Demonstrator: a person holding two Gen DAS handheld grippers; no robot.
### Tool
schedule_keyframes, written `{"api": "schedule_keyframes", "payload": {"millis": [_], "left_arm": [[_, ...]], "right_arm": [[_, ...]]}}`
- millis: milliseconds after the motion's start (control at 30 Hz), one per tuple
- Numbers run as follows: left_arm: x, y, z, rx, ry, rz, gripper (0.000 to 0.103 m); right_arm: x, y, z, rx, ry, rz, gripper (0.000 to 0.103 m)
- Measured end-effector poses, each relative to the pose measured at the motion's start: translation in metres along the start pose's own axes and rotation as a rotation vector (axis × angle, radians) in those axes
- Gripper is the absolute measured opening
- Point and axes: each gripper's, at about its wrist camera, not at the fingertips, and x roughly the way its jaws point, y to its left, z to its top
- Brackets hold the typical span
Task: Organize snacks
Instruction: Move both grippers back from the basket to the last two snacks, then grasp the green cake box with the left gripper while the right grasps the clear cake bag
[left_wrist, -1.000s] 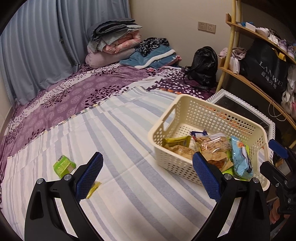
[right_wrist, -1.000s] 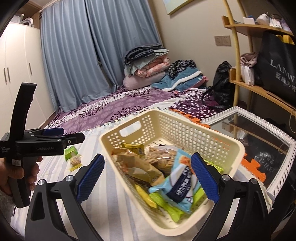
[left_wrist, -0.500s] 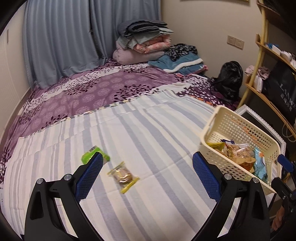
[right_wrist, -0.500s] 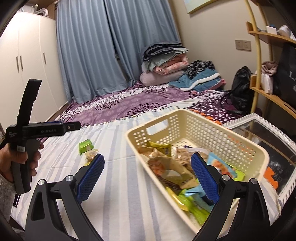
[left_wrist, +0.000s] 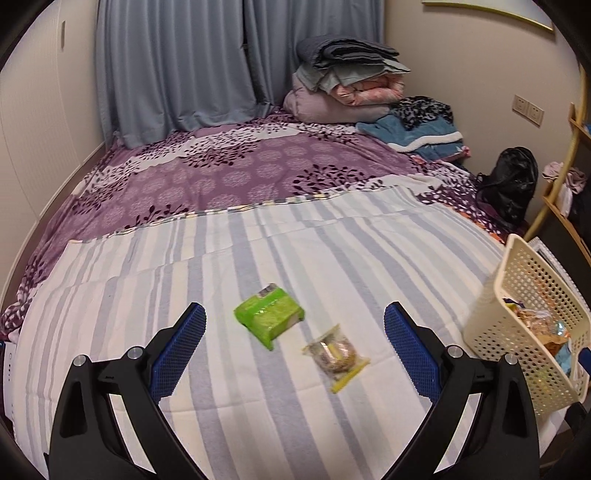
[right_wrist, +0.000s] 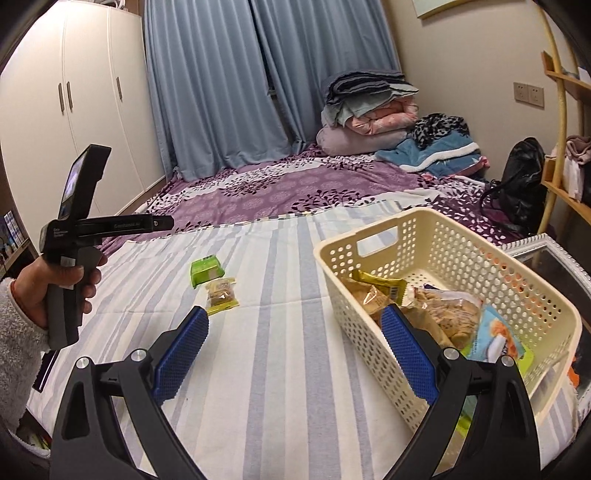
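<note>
**Left tongs swung from basket to loose snacks**

Swinging away from the cream basket (left_wrist: 524, 295), the left tongs (left_wrist: 295, 343) had brought two loose snacks from the view's left edge to between their blue fingers (left_wrist: 181, 350). Those fingers stood wide apart and held nothing. A green packet (left_wrist: 269, 315) lay on the striped bedspread (left_wrist: 258, 424) just ahead of the gap, and a clear-wrapped pastry (left_wrist: 336, 356) lay just beside it, nearer the right finger; whether the two touched could not be told. The basket sat far to the right of the left tongs, at the bed's edge.

Right tongs (right_wrist: 295, 354) were also spread wide and empty. The basket, filled with snack bags (right_wrist: 443, 314), stood ahead and to their right, its near wall behind the right finger. Both loose snacks lay ahead and left of these tongs. A hand (right_wrist: 44, 291) in a fleecy sleeve gripped the left tool's handle further left.
</note>
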Motion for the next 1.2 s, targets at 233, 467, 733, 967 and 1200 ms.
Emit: {"api": "schedule_keyframes", "payload": {"millis": [233, 467, 733, 967, 1200], "left_arm": [[0.045, 0.024, -0.016, -0.038, 0.065, 0.02, 0.098], [0.099, 0.026, -0.027, 0.067, 0.116, 0.004, 0.098], [0.149, 0.034, -0.026, 0.115, 0.168, -0.006, 0.098], [0.174, 0.034, -0.023, 0.154, 0.204, -0.026, 0.098], [0.186, 0.039, -0.025, 0.111, 0.202, -0.107, 0.08]], "right_arm": [[0.016, 0.015, -0.004, -0.026, 0.048, 0.013, 0.094], [0.033, 0.029, -0.009, -0.052, 0.098, 0.031, 0.094], [0.049, 0.038, -0.016, -0.072, 0.153, 0.033, 0.094], [0.063, 0.048, -0.02, -0.087, 0.191, 0.044, 0.094], [0.078, 0.058, -0.028, -0.089, 0.237, 0.065, 0.094]]}}
